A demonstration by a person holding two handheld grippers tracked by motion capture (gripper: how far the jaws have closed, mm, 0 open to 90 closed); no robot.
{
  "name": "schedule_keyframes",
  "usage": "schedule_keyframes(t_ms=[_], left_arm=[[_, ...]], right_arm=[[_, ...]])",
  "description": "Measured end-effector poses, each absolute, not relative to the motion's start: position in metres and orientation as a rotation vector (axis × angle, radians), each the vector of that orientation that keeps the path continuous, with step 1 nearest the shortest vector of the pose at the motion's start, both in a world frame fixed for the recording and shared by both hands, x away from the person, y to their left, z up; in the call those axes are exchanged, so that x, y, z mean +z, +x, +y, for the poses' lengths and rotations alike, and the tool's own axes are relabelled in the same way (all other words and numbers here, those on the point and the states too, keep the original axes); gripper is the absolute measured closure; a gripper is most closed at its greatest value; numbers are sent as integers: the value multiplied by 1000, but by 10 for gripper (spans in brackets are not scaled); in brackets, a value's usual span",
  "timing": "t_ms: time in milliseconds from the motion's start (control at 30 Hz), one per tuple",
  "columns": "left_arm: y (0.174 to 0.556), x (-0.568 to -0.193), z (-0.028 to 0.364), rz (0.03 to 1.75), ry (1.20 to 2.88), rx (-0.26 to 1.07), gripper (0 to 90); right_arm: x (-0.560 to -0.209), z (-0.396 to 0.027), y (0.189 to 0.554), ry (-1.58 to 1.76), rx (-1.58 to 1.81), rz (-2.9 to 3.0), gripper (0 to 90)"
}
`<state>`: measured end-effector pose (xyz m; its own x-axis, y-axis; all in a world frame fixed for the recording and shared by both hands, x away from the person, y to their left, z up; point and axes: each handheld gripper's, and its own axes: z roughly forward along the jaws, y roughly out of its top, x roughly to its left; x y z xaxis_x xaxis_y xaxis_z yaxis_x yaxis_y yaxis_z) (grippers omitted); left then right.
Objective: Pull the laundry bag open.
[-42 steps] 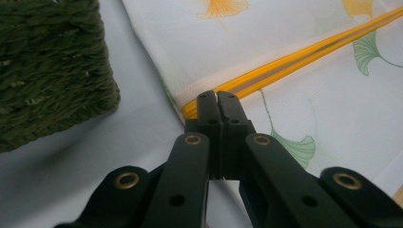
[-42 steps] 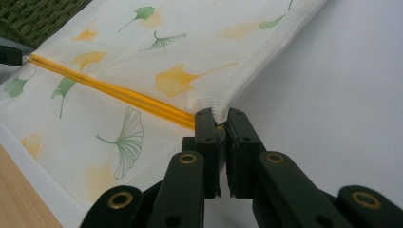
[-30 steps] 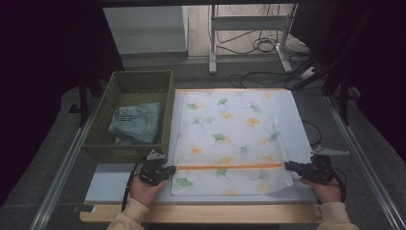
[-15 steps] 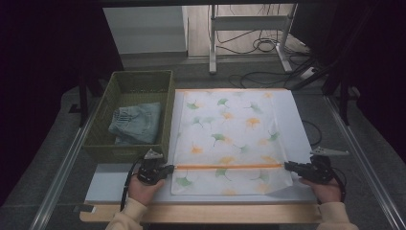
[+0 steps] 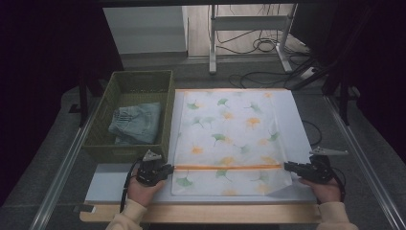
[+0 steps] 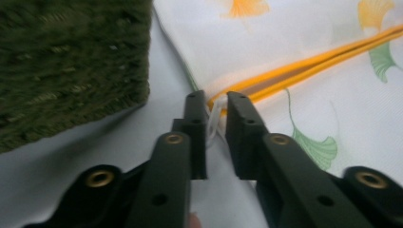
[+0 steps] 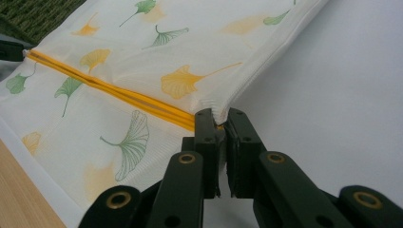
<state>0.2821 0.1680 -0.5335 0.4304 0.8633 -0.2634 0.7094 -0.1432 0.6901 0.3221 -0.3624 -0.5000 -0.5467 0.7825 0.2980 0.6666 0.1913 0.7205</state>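
Lying flat on the white mat [image 5: 297, 120] beside the green basket [image 5: 100, 143], the leaf-printed cloth bag [image 5: 230, 134] is being judged light, thin and limp — likely to sag and slide unless taken at its firmer zip [image 5: 225, 167]. The left gripper [image 6: 216, 111] has just been opening, its jaws now slightly apart around the white zip tab [image 6: 215, 121]; the right gripper [image 7: 221, 121] is being pressed onto the bag's edge at the zip's other end.
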Motion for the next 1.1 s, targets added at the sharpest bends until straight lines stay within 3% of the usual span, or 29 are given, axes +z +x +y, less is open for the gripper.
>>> schedule_keyframes(t_ms=[167, 400, 467, 567, 767, 1100], left_arm=[[279, -528, 175, 1310, 1873, 234, 628], [278, -528, 180, 1249, 1939, 133, 413], [277, -529, 179, 1239, 1980, 133, 328], [275, -528, 180, 1226, 2002, 153, 268], [272, -526, 188, 1224, 1994, 201, 210], [266, -523, 193, 1195, 2014, 279, 232]], right_arm=[[-501, -363, 323, 1412, 1283, 2327, 793], [-499, -359, 322, 1402, 1241, 2291, 548], [-497, -357, 322, 1387, 1251, 2288, 516], [-495, -352, 321, 1354, 1251, 2284, 479], [-492, -342, 320, 1276, 1237, 2298, 460], [-483, -314, 318, 1163, 1208, 2379, 424]])
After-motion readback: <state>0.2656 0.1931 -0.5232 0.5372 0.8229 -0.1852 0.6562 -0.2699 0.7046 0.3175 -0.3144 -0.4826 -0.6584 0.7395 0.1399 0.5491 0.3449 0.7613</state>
